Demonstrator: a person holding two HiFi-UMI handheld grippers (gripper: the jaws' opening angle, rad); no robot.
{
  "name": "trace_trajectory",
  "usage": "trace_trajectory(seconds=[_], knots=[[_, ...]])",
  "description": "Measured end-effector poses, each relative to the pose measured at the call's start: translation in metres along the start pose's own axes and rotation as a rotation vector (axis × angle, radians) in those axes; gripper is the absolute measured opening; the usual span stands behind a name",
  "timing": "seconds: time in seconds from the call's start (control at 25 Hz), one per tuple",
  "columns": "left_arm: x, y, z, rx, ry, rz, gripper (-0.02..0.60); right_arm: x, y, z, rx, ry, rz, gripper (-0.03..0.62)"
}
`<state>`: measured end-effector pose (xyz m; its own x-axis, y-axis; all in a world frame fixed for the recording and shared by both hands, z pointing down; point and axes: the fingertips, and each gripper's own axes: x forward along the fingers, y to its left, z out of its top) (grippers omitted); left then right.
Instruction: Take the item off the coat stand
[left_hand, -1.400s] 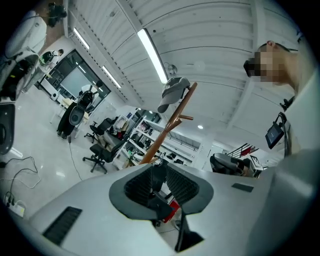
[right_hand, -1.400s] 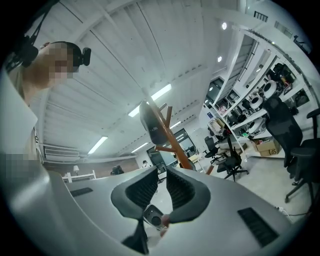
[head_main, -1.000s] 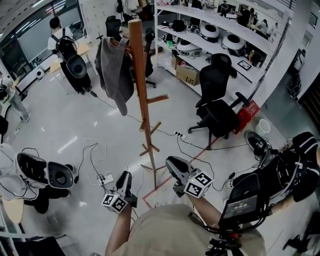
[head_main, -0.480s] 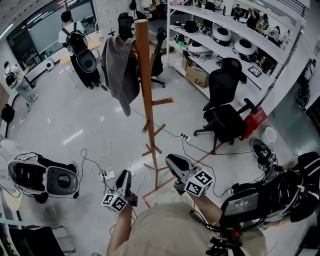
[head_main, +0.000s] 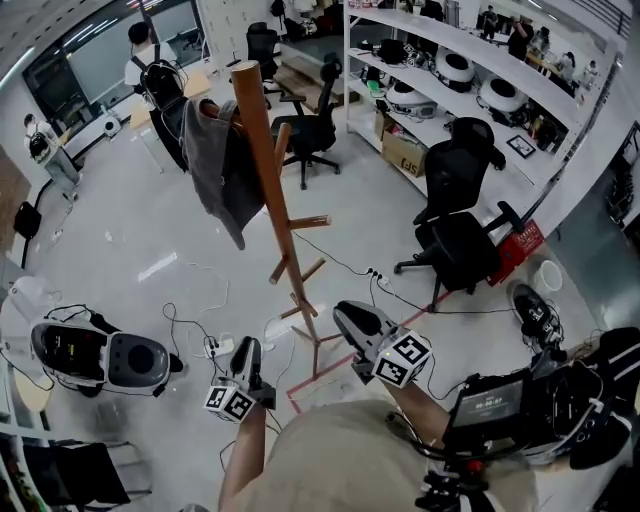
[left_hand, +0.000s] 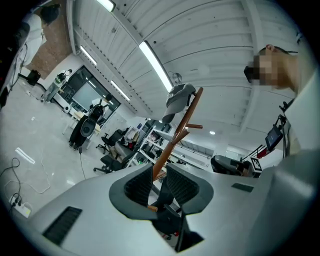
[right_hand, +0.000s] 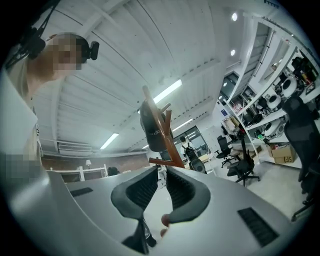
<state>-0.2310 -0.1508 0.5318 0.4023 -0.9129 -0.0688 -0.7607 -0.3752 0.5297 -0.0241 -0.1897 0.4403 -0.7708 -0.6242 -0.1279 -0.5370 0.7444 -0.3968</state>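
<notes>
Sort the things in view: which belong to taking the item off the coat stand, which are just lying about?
Job: grey garment, coat stand, left claw, right claw.
Lying about: black office chair, cardboard box, white machine.

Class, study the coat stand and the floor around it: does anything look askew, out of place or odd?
The grey garment hangs bunched off one side near the top of the wooden coat stand, leaving it lopsided. A white power strip lies loose on the floor near its base.

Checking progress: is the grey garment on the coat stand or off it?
On. The grey garment hangs draped near the top of the coat stand.
</notes>
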Motion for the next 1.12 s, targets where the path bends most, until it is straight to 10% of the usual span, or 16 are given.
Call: trace_trajectory(seconds=[0.84, 1.12], knots=[[0.023, -0.027, 0.018, 0.08, -0.114, 0.137, 0.087, -0.013, -0.046, -0.01, 0.052, 0.087, 0.125, 0.061], [0.039, -0.039, 0.074, 0.245, -0.189, 0.148, 0.086, -0.015, -0.053, -0.014, 0.066, 0.096, 0.125, 0.061]])
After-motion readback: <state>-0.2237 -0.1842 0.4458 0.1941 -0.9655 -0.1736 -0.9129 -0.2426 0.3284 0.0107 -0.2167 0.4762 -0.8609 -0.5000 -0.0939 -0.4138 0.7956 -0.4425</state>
